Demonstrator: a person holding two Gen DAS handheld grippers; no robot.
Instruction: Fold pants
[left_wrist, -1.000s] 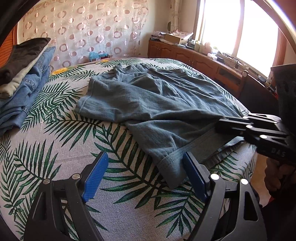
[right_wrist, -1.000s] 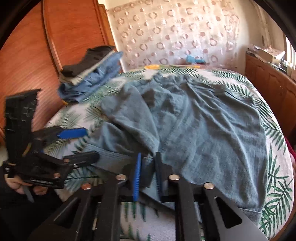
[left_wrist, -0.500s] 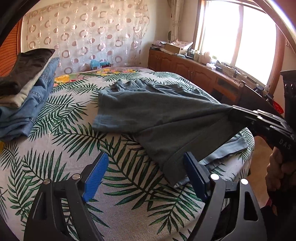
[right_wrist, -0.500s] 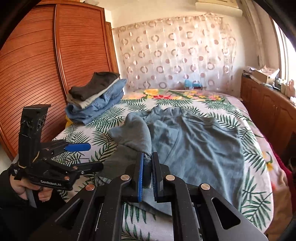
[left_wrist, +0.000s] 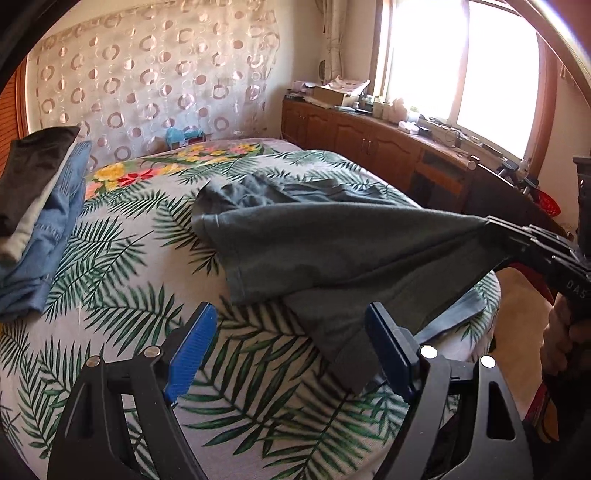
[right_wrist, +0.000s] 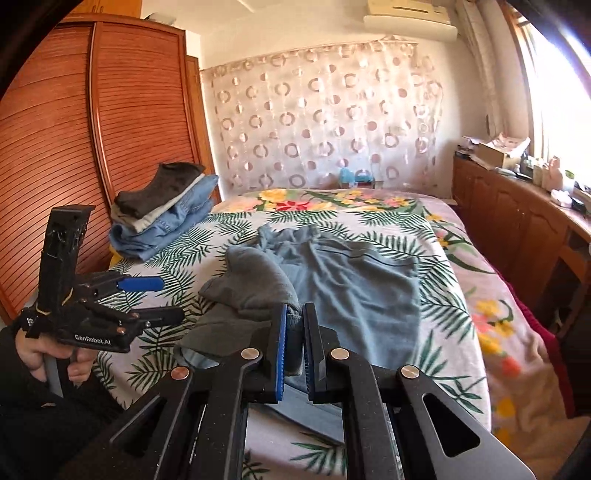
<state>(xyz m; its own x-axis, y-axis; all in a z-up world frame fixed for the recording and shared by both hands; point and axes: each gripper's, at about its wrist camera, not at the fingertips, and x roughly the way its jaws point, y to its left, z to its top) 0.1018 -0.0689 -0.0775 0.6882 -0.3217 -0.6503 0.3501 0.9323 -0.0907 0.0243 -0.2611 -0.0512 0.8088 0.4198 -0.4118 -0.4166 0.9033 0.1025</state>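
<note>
Early stage: the right gripper (right_wrist: 293, 345) is clenched on the pants (left_wrist: 332, 240), lifting 1 edge; the left gripper (left_wrist: 291, 347) is released; folds remain undone.

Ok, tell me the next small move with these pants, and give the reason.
Probably bring the left gripper onto the hanging edge of the grey-blue pants and close. The right gripper is shut on one bunched corner, lifting it off the bed, while the left stands open with nothing between its pads, so the fabric sags unevenly.
</note>
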